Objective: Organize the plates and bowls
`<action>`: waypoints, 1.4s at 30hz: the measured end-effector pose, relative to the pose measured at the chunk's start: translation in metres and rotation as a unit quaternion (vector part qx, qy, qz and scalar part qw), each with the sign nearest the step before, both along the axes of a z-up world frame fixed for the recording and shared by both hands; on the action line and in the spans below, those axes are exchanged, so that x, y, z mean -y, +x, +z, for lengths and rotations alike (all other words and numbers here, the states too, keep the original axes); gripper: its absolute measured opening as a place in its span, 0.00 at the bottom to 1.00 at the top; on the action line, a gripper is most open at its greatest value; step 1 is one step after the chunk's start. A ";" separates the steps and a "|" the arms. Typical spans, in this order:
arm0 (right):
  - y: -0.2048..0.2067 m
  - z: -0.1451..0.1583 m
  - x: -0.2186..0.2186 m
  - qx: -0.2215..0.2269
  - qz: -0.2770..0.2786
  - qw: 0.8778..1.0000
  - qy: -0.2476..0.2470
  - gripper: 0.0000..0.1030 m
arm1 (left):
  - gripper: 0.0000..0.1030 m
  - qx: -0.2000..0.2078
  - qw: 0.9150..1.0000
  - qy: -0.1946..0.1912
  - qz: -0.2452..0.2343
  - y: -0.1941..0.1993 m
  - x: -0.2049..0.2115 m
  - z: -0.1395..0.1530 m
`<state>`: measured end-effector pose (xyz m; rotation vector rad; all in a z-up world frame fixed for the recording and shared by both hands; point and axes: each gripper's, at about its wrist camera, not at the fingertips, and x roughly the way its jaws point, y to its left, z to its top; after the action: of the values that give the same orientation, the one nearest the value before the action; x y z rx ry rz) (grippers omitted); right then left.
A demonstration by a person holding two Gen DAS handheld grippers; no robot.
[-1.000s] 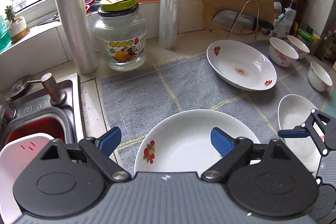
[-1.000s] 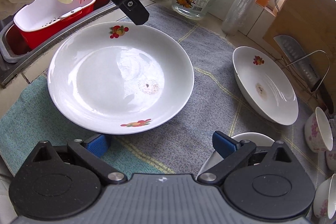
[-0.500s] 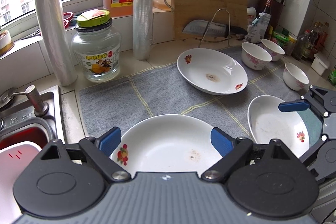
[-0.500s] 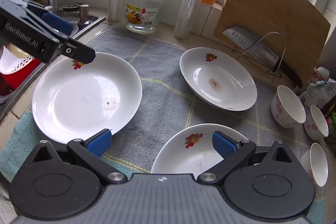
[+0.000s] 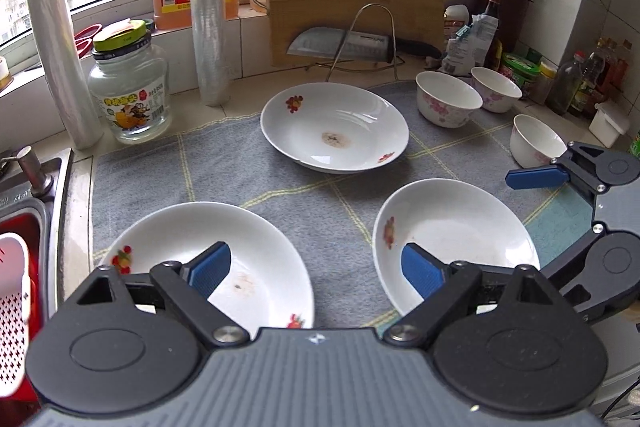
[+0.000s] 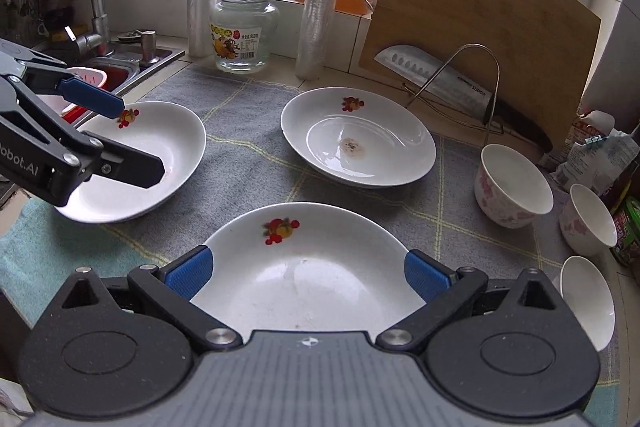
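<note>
You're lined up to start stacking, left gripper (image 5: 316,269) and right gripper (image 6: 308,273) both gaping empty over the near plates (image 6: 308,267) on the cloth (image 5: 248,179), so drop and pinch a rim next.

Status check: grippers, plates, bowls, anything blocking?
Left gripper open, empty. Right gripper open, empty, over the near plate. Three plates and three bowls lie unstacked on the cloth. Nothing blocking.
</note>
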<state>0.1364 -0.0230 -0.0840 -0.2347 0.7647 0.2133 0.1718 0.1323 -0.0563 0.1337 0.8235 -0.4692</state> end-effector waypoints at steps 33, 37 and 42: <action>-0.044 -0.054 0.123 -0.033 0.166 0.983 0.069 1.00 | 0.89 -0.053 0.996 0.032 0.069 0.003 0.091 -0.031; -0.044 -0.065 0.113 -0.034 0.177 0.982 0.050 1.00 | 0.89 -0.059 0.996 0.038 0.056 0.009 0.097 -0.035; -0.038 -0.068 0.105 -0.031 0.182 0.982 0.051 1.00 | 0.89 -0.066 0.996 0.048 0.041 0.015 0.102 -0.040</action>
<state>0.0988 -0.1282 -0.1517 -0.2704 0.7657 0.6067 0.1867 0.0305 -0.0965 0.1580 0.9774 -0.3640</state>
